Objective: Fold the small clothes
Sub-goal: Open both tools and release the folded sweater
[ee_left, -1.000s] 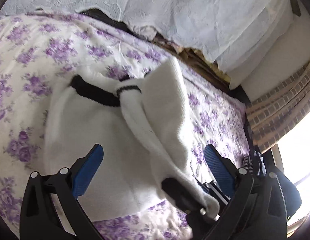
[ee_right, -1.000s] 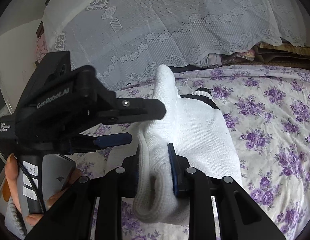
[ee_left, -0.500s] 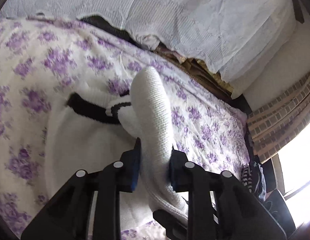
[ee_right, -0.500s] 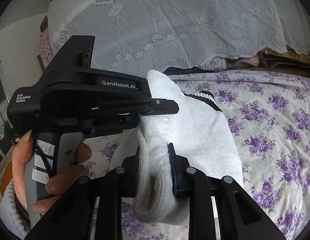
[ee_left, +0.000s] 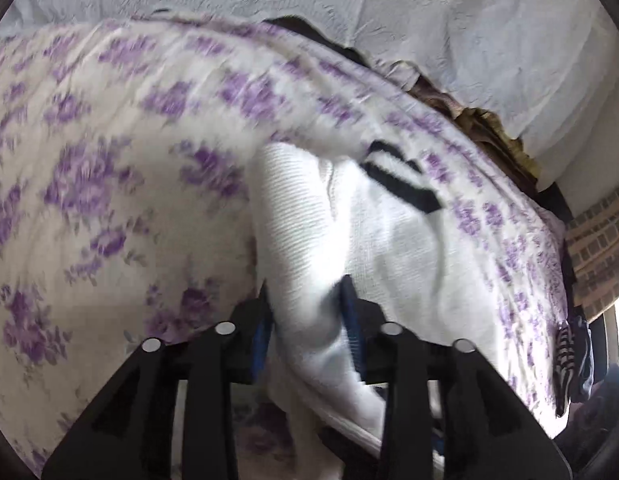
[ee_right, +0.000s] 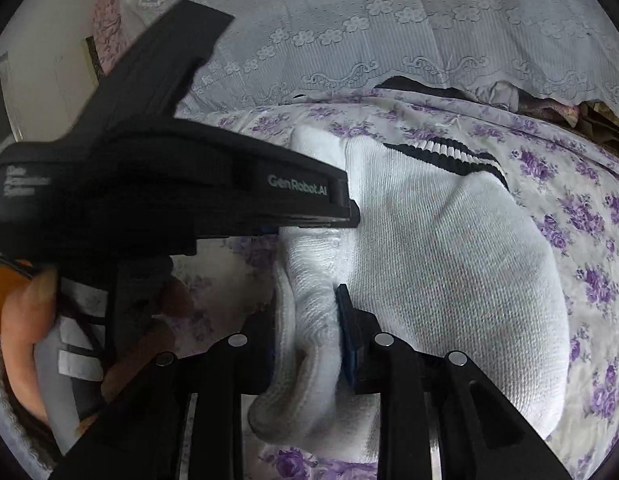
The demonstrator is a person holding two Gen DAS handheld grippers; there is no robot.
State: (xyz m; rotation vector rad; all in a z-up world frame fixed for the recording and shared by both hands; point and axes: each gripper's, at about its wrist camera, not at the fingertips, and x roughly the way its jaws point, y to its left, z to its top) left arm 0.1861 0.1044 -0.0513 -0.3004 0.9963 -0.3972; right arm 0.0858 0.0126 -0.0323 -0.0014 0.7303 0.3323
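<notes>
Soft, light, limp white knit sock [ee_right: 449,272], pinched at its bunched edge between both jaws; likely sags unless gripped at doubled folds.

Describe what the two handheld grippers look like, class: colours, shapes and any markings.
Both grippers are black, with blue pads on their fingers and silver round screws. The left gripper bears pale lettering reading GenRobot.AI, with white labels on its handle. The right gripper has flat angular black fingers.
</notes>
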